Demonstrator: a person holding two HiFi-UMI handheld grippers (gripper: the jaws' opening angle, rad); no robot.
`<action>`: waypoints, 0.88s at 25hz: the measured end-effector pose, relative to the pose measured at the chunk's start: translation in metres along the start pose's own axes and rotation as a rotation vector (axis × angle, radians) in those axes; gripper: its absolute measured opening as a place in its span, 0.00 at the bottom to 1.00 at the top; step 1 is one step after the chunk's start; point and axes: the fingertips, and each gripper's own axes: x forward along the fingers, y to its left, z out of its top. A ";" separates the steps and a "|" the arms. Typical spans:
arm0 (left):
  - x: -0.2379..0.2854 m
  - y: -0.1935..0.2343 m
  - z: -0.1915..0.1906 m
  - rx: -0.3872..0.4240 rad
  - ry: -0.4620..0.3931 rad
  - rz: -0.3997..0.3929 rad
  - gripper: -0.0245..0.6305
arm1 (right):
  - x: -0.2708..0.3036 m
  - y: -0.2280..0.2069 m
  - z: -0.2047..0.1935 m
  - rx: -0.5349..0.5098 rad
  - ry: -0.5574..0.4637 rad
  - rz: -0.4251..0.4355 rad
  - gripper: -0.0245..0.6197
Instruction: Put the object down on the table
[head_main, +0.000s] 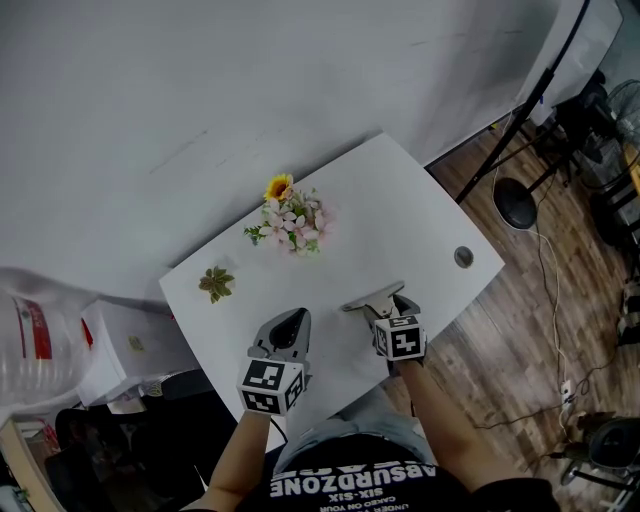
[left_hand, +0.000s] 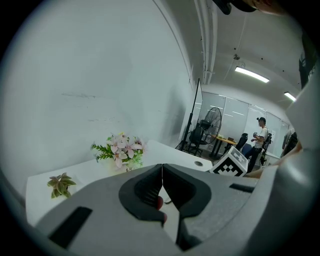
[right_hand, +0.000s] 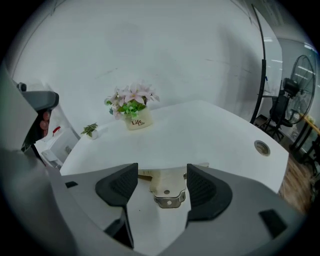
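Release looks done: right gripper (right_hand: 161, 176) stands open, jaws apart on either side of the metal tool (right_hand: 168, 192), which lies on the table (head_main: 400, 200) at its 12 o'clock. Best to draw straight back toward 6 o'clock without brushing it. Left gripper (left_hand: 162, 174) is clenched on nothing.

Brightness: bright, even and soft in all three views
Source: ceiling strip lights (left_hand: 251, 74), upper right of the left gripper view
Shadows: faint, soft-edged on the white table (head_main: 400, 215)
Distortion: gripper views fisheye, corners black
Focus: nearest foreground slightly soft
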 end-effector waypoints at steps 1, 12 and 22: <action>0.000 -0.001 0.000 0.002 -0.001 -0.002 0.05 | -0.004 0.001 0.003 0.003 -0.013 0.002 0.49; -0.004 -0.020 0.007 0.014 -0.023 -0.021 0.05 | -0.056 0.019 0.039 0.031 -0.154 0.046 0.48; -0.010 -0.036 0.011 0.022 -0.047 -0.035 0.05 | -0.105 0.037 0.062 0.013 -0.310 0.043 0.12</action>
